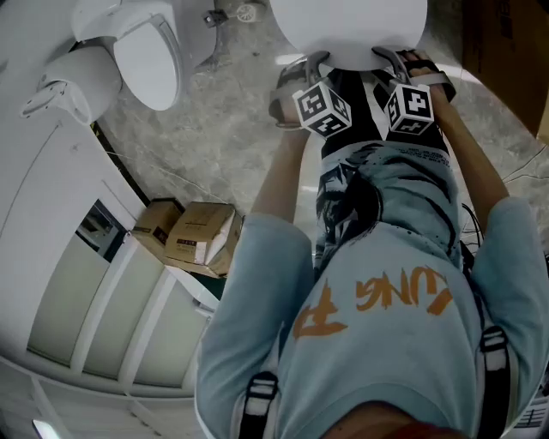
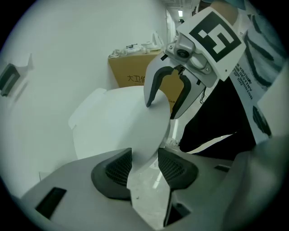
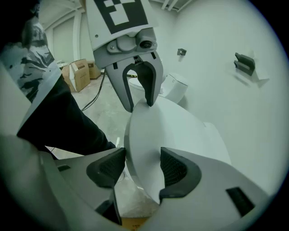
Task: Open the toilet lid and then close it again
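The toilet lid (image 1: 347,26) stands partly raised ahead of the operator. The left tongs (image 2: 144,163), about half open, and the right tongs (image 3: 142,168), set wider, each clamp its front rim. The lid is probably rigid, light, slippery plastic: keep the grip on the rim.

White toilet lid (image 1: 347,26), smooth and rounded (faintly glossy), tilted partway open, front edge raised

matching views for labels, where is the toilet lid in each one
Head view: toilet lid, top centre.
Left gripper view: toilet lid, centre, between the jaws.
Right gripper view: toilet lid, centre, between the jaws.
Shared landmark: left gripper, at the lid's edge in all three.
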Tool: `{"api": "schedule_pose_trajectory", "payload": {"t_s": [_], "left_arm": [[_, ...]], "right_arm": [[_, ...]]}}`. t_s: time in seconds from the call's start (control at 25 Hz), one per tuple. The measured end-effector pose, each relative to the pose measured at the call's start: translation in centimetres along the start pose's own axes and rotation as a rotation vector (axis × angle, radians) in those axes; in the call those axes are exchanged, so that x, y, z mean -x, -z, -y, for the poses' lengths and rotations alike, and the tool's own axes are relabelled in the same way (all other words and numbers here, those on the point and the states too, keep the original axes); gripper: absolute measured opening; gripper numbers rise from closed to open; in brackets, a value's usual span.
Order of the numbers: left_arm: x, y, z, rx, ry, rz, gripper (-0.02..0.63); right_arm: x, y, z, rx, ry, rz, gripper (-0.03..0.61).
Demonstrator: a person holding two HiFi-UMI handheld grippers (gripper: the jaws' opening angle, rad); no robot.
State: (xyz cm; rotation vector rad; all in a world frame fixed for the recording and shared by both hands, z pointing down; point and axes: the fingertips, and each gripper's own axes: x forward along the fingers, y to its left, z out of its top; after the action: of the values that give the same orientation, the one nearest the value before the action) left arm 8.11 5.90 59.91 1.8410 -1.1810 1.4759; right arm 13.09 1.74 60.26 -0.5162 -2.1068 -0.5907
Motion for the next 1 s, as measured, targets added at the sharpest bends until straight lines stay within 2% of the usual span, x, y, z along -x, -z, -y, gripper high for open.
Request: {"api": "schedule_pose_trajectory", "payload": {"t_s": [0.16, 0.4, 0.76, 1.0], "left_arm": [[-2.6, 1.0, 0.9, 0.02, 0.045, -0.035, 0.196], [-6.9, 3.1, 2.7, -0.007, 0.095, -0.106, 0.198], [-13.1, 5.6, 3.8, 0.021, 0.164, -0.135, 0.195], [-15.5, 6.4, 4.2, 0.064, 0.216, -0.171, 0.176]], "right_arm": [[-2.1, 1.4, -0.9, -0.019, -0.007, -0.002, 0.25], [-5.8, 3.5, -3.0, -0.039, -0.035, -0.017, 0.238], [-11.3, 6.4, -4.7, -0.055, -0.058, -0.056, 0.241], [-13.1, 8.0, -5.7, -0.147, -0.09, -0.101, 0.239]]}}
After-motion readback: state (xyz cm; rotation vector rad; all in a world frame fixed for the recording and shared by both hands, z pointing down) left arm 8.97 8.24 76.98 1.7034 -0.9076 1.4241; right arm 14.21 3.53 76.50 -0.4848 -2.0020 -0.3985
